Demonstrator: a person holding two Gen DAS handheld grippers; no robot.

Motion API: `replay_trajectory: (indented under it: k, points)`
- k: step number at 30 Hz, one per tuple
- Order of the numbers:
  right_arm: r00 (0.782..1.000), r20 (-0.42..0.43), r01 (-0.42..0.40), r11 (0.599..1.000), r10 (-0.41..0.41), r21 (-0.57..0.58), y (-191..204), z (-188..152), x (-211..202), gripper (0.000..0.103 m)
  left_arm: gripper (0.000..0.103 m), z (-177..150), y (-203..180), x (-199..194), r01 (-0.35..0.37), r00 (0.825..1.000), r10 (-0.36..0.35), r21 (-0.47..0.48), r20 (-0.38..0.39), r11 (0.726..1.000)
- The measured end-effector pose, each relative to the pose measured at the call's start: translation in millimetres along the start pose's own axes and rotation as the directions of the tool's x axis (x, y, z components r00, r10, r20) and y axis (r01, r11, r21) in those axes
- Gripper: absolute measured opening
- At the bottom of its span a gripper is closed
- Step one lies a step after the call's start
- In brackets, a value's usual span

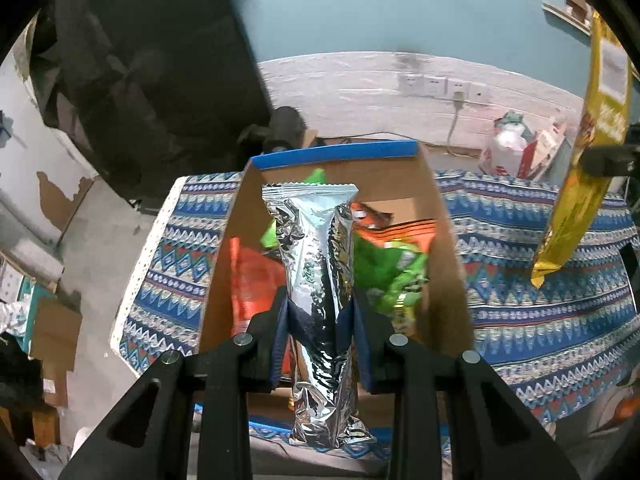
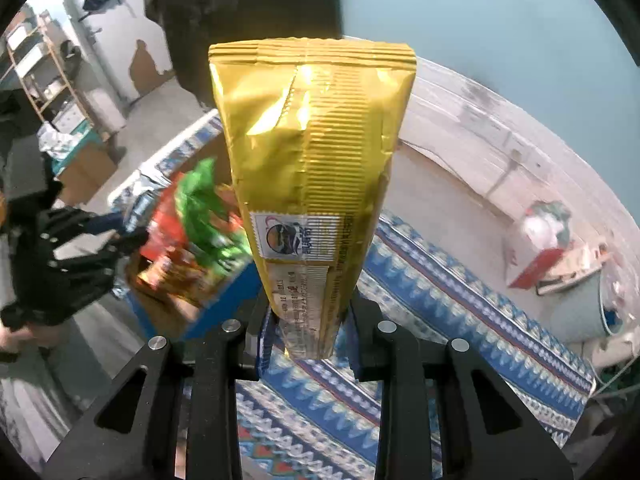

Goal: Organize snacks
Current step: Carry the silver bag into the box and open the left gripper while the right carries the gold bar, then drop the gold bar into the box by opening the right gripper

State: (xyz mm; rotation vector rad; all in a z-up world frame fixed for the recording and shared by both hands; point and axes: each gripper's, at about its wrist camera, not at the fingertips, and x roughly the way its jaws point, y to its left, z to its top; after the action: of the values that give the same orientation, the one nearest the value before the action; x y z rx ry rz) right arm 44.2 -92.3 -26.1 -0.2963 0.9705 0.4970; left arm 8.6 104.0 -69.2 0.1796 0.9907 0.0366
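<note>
- While the left gripper (image 1: 320, 320) sits at the lower centre of its own view, its jaws are clamped on a silver foil packet (image 1: 316, 264), which stands upright between them.
- Behind that packet, at mid-frame, an open cardboard box (image 1: 444, 248) with a blue rim rests on the patterned cloth (image 1: 540, 280) covering the tabletop; green and orange snack bags (image 1: 392, 264) lie inside it.
- At the lower centre of the right wrist view, the right gripper (image 2: 306, 332) has its jaws clamped on the bottom end of a gold snack packet (image 2: 316, 152), which rises up the middle of the frame.
- That gold packet also shows at the right edge of the left wrist view, hanging beside the box and above the cloth.
- White wall sockets (image 1: 440, 85) sit in the upper centre of the left wrist view.
</note>
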Motion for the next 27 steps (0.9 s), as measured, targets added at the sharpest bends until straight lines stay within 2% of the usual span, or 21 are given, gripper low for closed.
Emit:
replay_trajectory:
  k: [4, 10, 17, 21, 25, 27]
  points:
    - [0.999, 0.013, -0.029, 0.999, 0.030, -0.021, 21.5, 16.4, 2.8, 0.027, 0.029, -1.6, 17.2, 9.0, -0.022, 1.000, 0.022, -0.026, 0.001, 0.999]
    - [0.997, 0.017, -0.072, 0.997, 0.073, -0.035, 44.9, 34.8, 8.9, 0.027, 0.030, -6.4, 35.1, 24.3, -0.014, 1.000, 0.013, -0.069, -0.018, 0.998]
    - [0.990, -0.037, -0.138, 0.990, 0.137, -0.024, 69.0, 45.8, 35.3, 0.027, 0.031, -8.3, 39.9, 38.4, -0.022, 0.998, 0.018, -0.079, -0.054, 0.997]
    - [0.984, -0.087, -0.160, 0.987, 0.158, -0.014, 79.4, 50.0, 57.2, 0.027, 0.062, -9.4, 47.0, 34.8, -0.043, 0.998, 0.039, -0.106, -0.045, 0.993]
    - [0.973, -0.156, -0.172, 0.985, 0.170, 0.002, 84.8, 47.0, 82.9, 0.027, 0.071, -11.8, 52.5, 24.0, -0.091, 0.996, 0.090, -0.107, -0.009, 0.990]
    - [0.966, -0.194, -0.174, 0.985, 0.173, 0.011, 86.6, 42.2, 96.0, 0.028, 0.072, -13.6, 55.3, 21.1, -0.094, 0.996, 0.094, -0.114, -0.006, 0.989]
